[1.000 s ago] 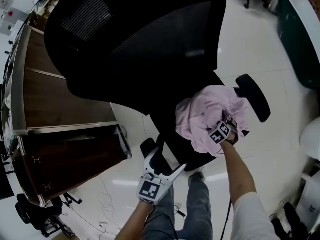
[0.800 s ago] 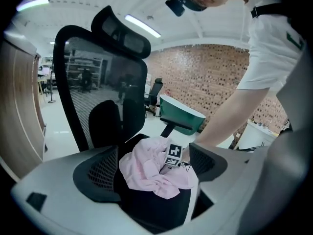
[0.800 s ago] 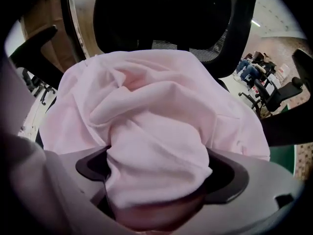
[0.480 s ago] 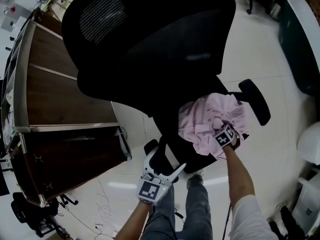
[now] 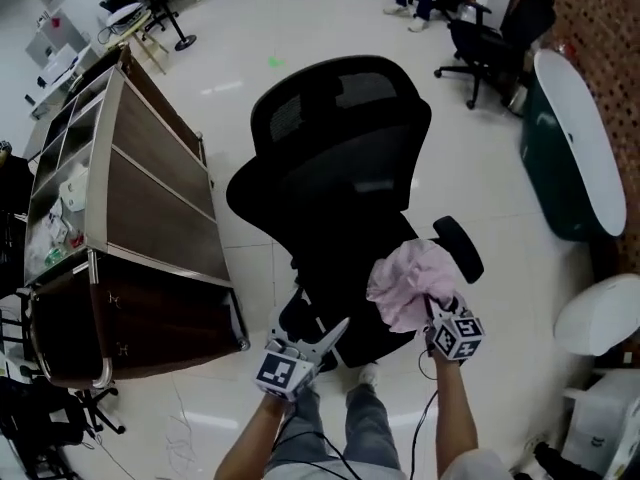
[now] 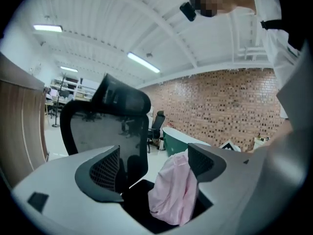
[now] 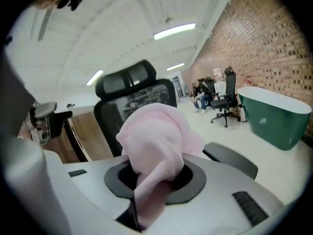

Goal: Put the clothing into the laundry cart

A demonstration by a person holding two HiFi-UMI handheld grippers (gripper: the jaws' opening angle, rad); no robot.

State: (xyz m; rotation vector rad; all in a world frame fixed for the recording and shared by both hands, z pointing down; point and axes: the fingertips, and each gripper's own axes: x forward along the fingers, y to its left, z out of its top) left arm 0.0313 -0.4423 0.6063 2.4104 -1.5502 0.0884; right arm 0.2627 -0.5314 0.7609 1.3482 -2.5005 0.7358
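Observation:
A bunched pink garment (image 5: 410, 285) hangs just above the seat of a black office chair (image 5: 335, 183). My right gripper (image 5: 432, 313) is shut on it; in the right gripper view the pink cloth (image 7: 154, 151) bulges out between the closed jaws. My left gripper (image 5: 325, 338) hovers open at the chair's front left edge, nothing between its jaws. In the left gripper view the pink garment (image 6: 173, 190) shows beyond the open jaws, beside the chair back (image 6: 105, 131). No laundry cart can be made out in these views.
A brown wooden cabinet (image 5: 130, 228) stands to the left of the chair. A dark green table with a white top (image 5: 565, 148) is at the right, a brick wall behind it. More office chairs (image 5: 485, 38) stand further back. White tiled floor surrounds the chair.
My right gripper closed on the pink garment and lifted it off the chair seat. The head view pulled back and upward, so the whole chair and room now show.

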